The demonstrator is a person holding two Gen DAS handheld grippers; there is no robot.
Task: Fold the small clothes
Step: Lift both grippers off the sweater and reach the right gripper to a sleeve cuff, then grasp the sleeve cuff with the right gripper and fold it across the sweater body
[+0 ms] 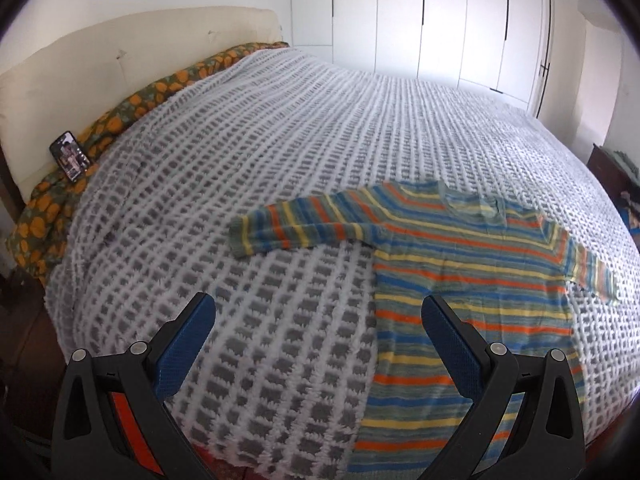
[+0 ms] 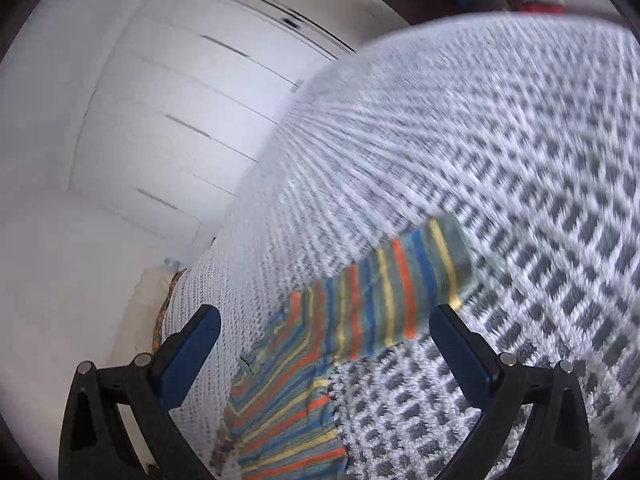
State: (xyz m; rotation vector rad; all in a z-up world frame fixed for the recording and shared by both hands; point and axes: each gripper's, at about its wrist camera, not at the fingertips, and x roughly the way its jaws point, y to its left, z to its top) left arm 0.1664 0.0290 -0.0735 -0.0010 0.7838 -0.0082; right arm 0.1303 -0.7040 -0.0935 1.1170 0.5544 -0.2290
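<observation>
A small striped sweater (image 1: 460,264), in orange, yellow, blue and grey-green, lies flat on the bed with both sleeves spread out. My left gripper (image 1: 318,316) is open and empty, held above the sweater's lower left edge. My right gripper (image 2: 324,330) is open and empty, held over the sweater's right sleeve (image 2: 384,300), whose cuff lies just beyond the right finger. The right wrist view is blurred by motion.
The bed is covered by a white and grey checked blanket (image 1: 280,160). An orange-patterned cover (image 1: 132,104) and a phone (image 1: 69,156) lie by the cream headboard (image 1: 120,52). White wardrobe doors (image 1: 420,12) stand behind the bed.
</observation>
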